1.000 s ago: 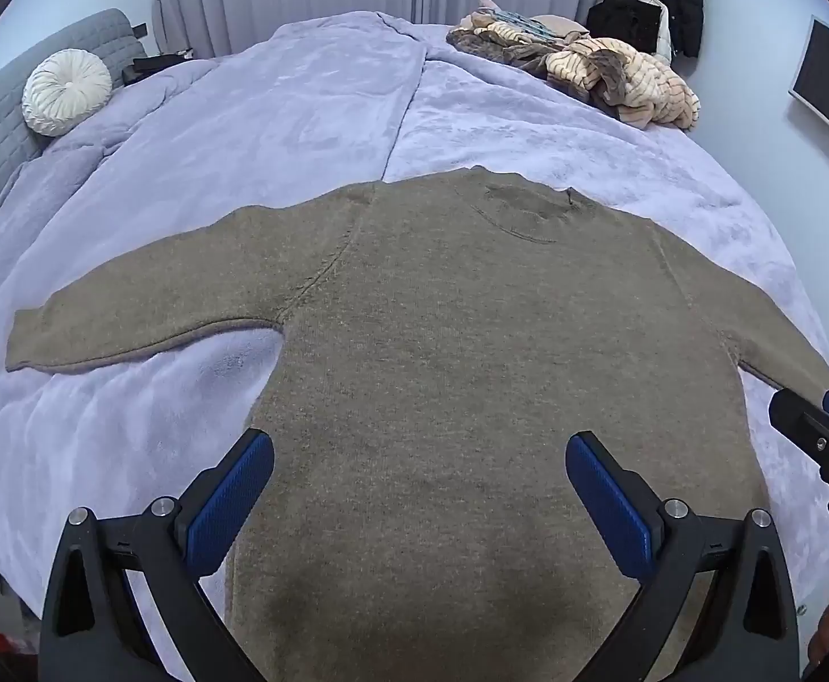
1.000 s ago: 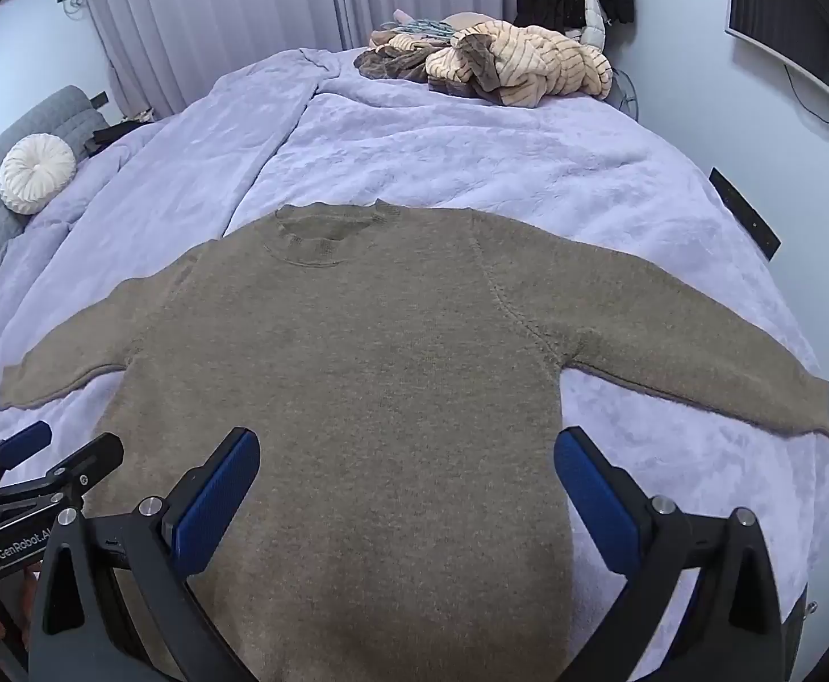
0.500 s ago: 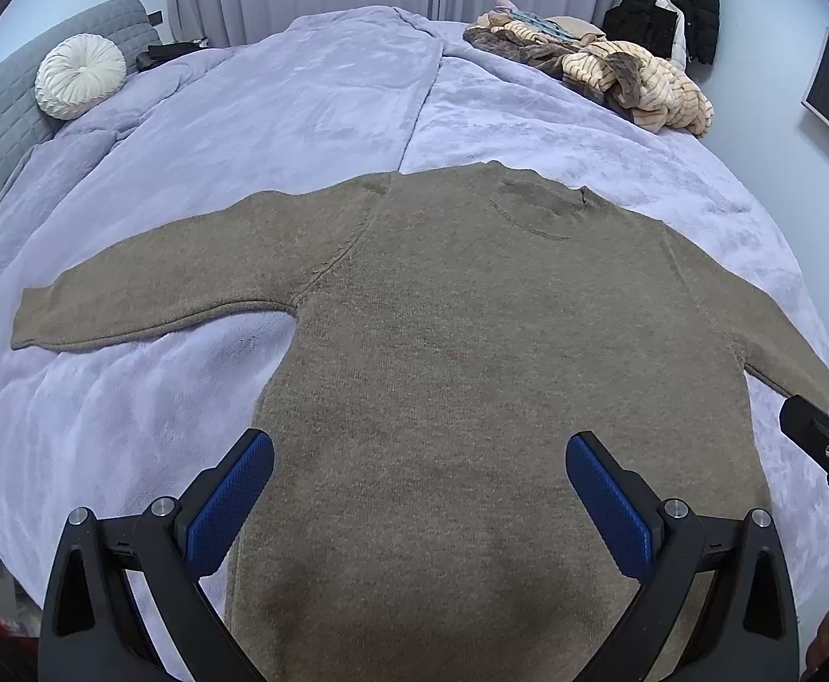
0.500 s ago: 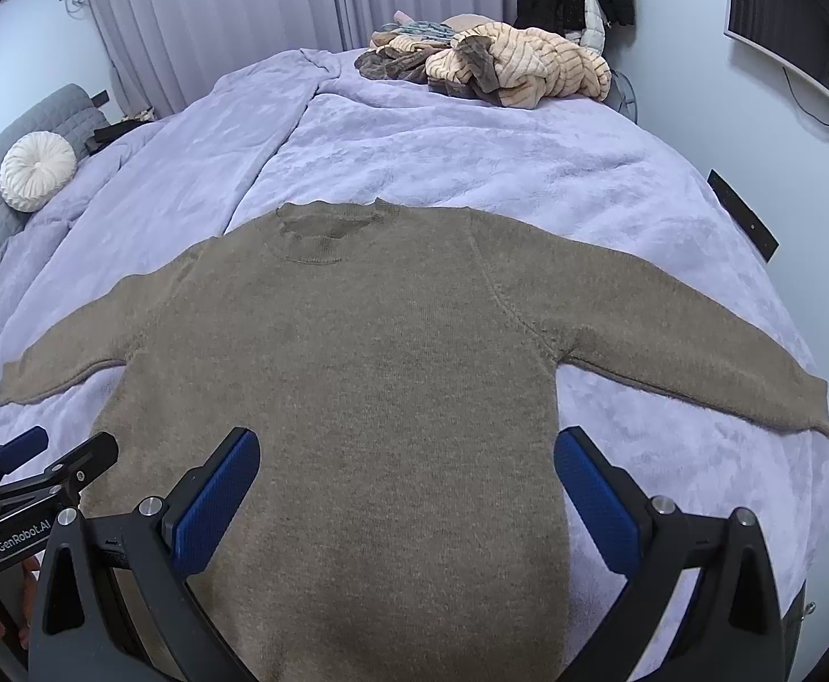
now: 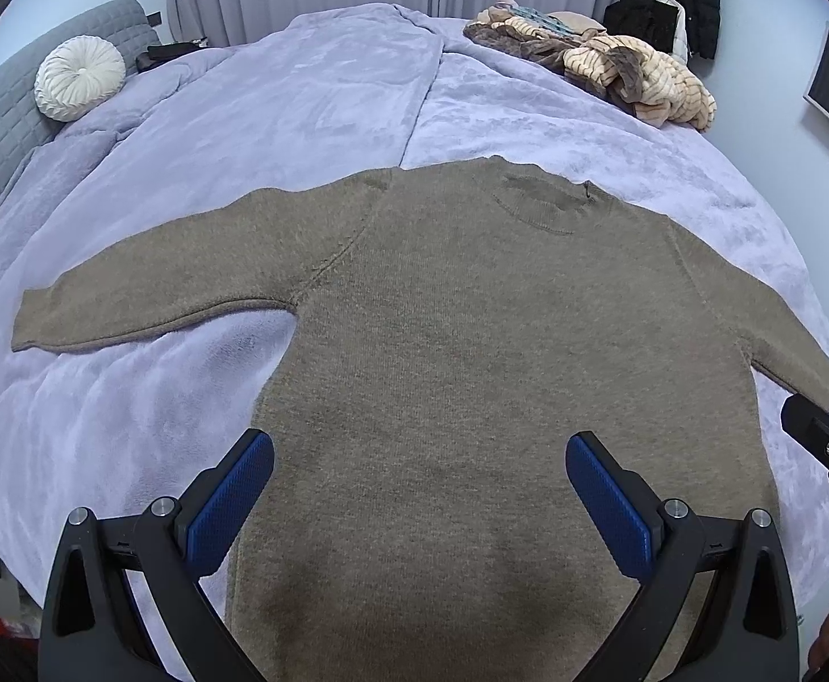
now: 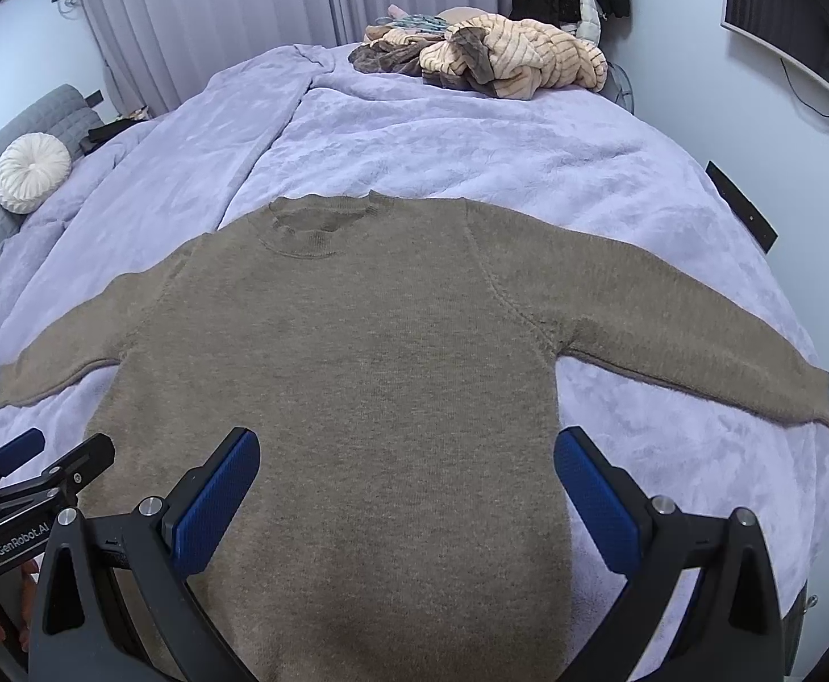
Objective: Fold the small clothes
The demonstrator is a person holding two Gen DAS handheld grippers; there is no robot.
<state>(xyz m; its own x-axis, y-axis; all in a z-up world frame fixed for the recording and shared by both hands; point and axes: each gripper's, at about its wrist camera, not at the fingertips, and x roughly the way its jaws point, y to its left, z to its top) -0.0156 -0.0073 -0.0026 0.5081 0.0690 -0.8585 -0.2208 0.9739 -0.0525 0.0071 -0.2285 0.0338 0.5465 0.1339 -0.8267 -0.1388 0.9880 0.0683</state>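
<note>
Each hand-held gripper, left [image 5: 420, 489] and right [image 6: 405, 483], has a black triangulated frame, silver screws and blue textured finger pads [image 5: 232, 503]. The left unit carries white "GenRobot.AI" lettering [image 6: 21, 537].

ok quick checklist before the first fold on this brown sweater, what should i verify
1. Sweater lies flat, front smooth: ok.
2. Both sleeves spread out to the sides: ok.
3. Left gripper open and empty: ok.
4. Right gripper open and empty: ok.
5. Clothes pile well apart from the sweater: ok.
6. Bottom hem straight: cannot tell, hidden below the grippers.
</note>
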